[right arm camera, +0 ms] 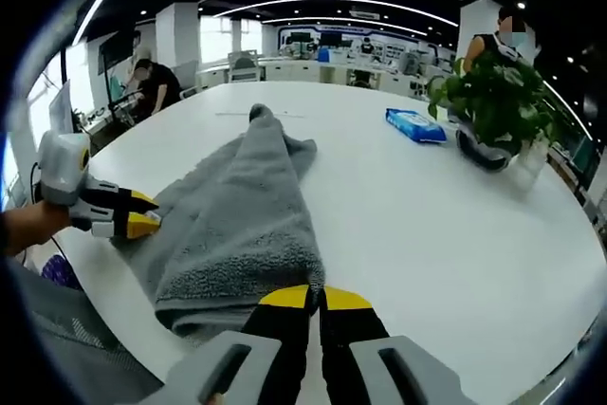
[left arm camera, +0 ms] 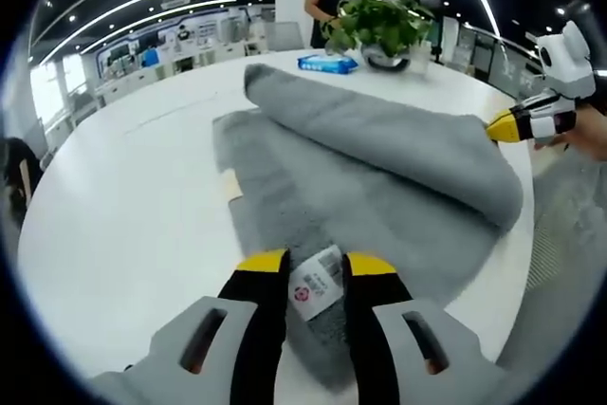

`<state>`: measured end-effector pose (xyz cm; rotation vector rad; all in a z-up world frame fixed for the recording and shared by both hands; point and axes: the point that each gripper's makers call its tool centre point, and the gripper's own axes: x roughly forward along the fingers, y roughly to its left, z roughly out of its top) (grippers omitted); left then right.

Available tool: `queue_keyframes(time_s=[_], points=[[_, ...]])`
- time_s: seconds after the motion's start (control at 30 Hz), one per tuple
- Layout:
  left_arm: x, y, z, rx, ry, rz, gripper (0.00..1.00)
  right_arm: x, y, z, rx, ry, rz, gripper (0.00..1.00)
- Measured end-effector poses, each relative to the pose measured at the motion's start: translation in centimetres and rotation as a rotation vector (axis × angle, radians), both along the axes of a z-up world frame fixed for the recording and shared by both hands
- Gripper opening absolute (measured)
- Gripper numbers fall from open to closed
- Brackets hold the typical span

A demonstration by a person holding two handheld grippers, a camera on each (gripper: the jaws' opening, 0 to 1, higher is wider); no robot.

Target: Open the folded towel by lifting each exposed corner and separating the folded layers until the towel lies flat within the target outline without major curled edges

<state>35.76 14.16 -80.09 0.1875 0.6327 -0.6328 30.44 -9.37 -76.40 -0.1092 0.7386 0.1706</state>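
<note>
Two grippers work one grey towel [left arm camera: 379, 154], partly folded over itself on a white table [left arm camera: 123, 225]; it looks soft, limp and light, best taken at a free corner. Left gripper [left arm camera: 316, 263] straddles the corner with the care label [left arm camera: 316, 288]; whether its jaws grip cannot be told. Right gripper [right arm camera: 315, 298], jaws clenched, pinches the opposite hem.

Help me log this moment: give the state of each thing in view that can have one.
Grey towel: partly folded, one layer rolled over, not flat.
Towel label: lying between the left gripper's jaws.
Left gripper: jaws apart around the label.
Right gripper: jaws together on the towel's edge.
Blue wipes pack: lying flat, closed.
Potted plant: upright.
</note>
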Motion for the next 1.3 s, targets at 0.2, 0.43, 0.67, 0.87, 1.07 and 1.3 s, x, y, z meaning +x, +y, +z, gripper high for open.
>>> queue_keyframes(time_s=[0.2,0.43,0.67,0.87,1.07,1.3], points=[[-0.2,0.6,0.0,-0.003,-0.002,0.017,0.2,-1.0,-1.7,-1.2,0.002,0.063,-0.062,0.0],[-0.6,1.0,-0.1,0.007,0.011,0.033,0.2,-1.8,-1.8,-2.3,0.017,0.12,-0.08,0.0],[-0.8,0.8,0.1,0.049,0.011,-0.004,0.21,-1.6,-1.2,-2.1,0.028,0.104,-0.047,0.06],[-0.4,0.4,1.5,0.004,-0.012,-0.025,0.22,-0.2,-0.2,-0.7,0.092,0.052,-0.023,0.19],[1.3,-0.6,2.5,-0.02,-0.035,-0.035,0.24,2.3,1.5,0.0,0.122,0.02,0.028,0.24],[3.6,-1.9,2.1,0.031,-0.052,-0.098,0.26,5.2,3.5,-0.1,0.162,0.012,0.091,0.28]])
